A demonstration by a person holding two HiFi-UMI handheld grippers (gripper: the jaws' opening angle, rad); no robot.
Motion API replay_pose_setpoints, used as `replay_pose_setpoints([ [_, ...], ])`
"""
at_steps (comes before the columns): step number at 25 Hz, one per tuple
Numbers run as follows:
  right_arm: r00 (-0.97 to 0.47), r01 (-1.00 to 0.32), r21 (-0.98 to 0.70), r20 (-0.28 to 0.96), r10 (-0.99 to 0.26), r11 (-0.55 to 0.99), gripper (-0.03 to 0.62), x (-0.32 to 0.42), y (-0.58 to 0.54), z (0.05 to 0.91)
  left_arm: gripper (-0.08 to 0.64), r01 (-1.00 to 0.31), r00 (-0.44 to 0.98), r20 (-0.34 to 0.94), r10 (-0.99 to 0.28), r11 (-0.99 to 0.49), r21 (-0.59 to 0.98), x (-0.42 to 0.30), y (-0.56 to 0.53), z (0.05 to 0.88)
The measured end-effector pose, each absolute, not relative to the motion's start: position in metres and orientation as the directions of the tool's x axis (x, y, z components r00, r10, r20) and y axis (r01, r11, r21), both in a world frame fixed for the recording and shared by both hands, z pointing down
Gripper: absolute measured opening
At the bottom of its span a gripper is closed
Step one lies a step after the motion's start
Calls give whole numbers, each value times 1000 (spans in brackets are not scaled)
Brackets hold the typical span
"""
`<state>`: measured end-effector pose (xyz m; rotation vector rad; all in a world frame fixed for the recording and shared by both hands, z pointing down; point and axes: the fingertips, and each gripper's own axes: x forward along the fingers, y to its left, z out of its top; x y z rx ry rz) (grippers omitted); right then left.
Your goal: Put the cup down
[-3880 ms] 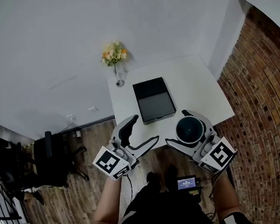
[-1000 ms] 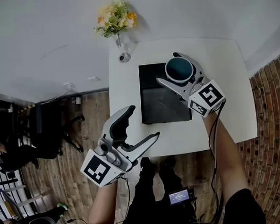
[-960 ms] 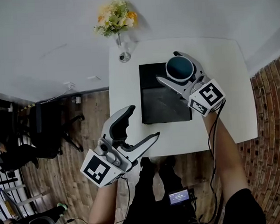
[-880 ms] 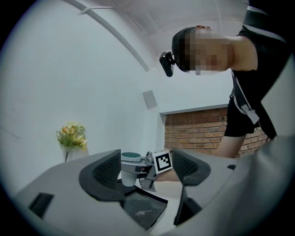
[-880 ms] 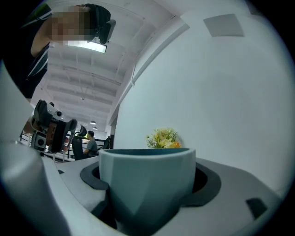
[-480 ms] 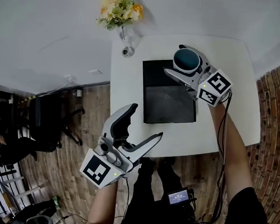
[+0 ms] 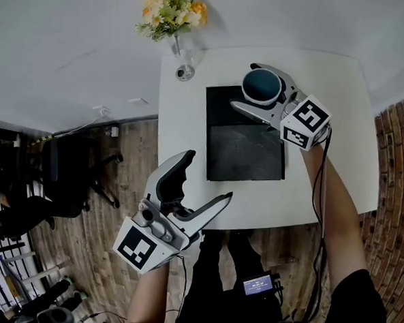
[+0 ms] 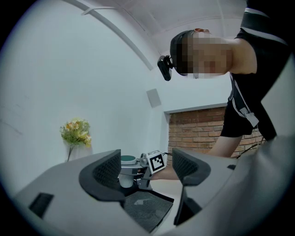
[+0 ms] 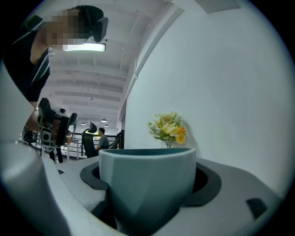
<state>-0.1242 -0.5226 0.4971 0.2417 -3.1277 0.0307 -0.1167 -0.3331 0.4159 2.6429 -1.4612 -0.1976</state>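
Observation:
A cup (image 7: 261,85), teal inside and pale outside, sits upright between the jaws of my right gripper (image 7: 245,86), which is shut on it. It is over the far right corner of the black mat (image 7: 245,144). In the left gripper view the cup (image 8: 125,177) is low over the mat (image 8: 147,209); whether it touches I cannot tell. The cup (image 9: 147,179) fills the right gripper view. My left gripper (image 7: 208,177) is open and holds nothing, off the table's near left corner.
The white table (image 7: 188,158) carries a glass vase (image 7: 183,71) of yellow flowers (image 7: 172,9) at its far left corner, close to the cup. A wall lies behind it. Brick wall at right, wooden floor and office chairs (image 7: 73,179) at left.
The right gripper has carried the cup from the table's near edge to the mat's far end; over the last second it shifted only slightly. The left gripper stays open in place.

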Motion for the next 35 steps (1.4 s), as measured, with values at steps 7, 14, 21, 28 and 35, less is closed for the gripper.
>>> replay_pose_setpoints([
  [7, -988, -148, -23, 42, -147, 989, 419, -126, -521, 506, 353, -836, 524, -48, -850, -525, 158, -119, -335, 420],
  [14, -987, -154, -44, 60, -152, 987, 419, -121, -522, 511, 353, -835, 532, -32, -846, -530, 150, -117, -350, 428],
  [21, -983, -147, -35, 112, -142, 989, 419, -115, -520, 518, 353, -830, 543, -18, -840, -540, 138, -115, -360, 434],
  [28, -981, -141, -41, 137, -134, 989, 423, -113, -518, 523, 354, -828, 546, -18, -838, -543, 138, -117, -363, 434],
  [35, -978, -141, -41, 159, -133, 989, 475, -112, -517, 526, 353, -826, 548, -23, -836, -545, 143, -118, -366, 433],
])
